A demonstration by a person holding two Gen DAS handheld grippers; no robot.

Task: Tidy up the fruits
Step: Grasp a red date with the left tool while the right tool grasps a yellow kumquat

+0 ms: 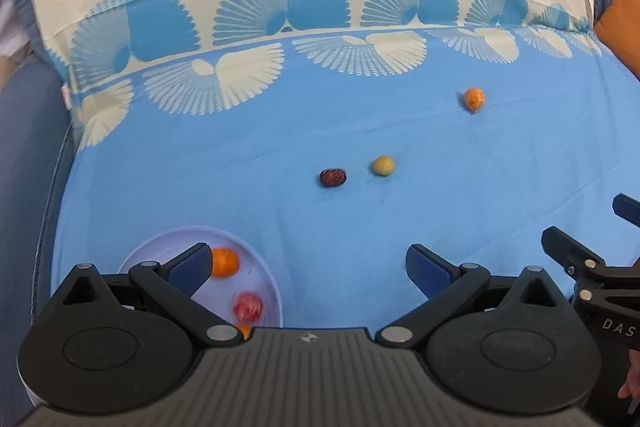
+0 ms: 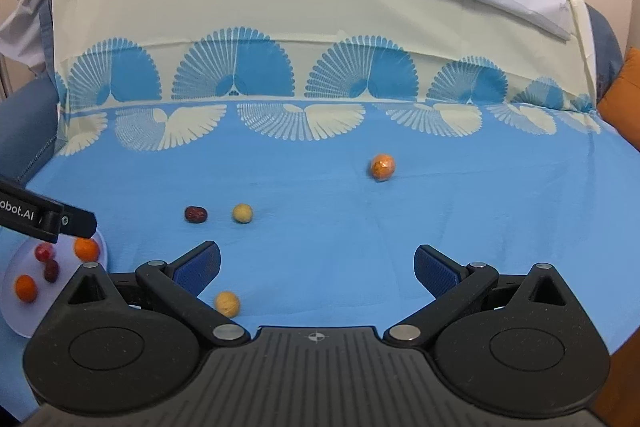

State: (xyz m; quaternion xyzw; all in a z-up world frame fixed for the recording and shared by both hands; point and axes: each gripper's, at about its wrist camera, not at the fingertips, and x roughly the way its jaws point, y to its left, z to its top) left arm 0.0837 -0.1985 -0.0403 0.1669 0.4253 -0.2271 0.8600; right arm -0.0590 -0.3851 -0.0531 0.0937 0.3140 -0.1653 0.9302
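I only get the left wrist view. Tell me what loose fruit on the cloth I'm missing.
Observer: One more. A yellow fruit lies close in front of the right tool, left of its centre.
Operator: Count the plate for me.
Observer: The plate holds four: a far orange, a near orange, a red fruit and a dark date.
Operator: Report the right tool.
Observer: It is open, with nothing between its fingers.
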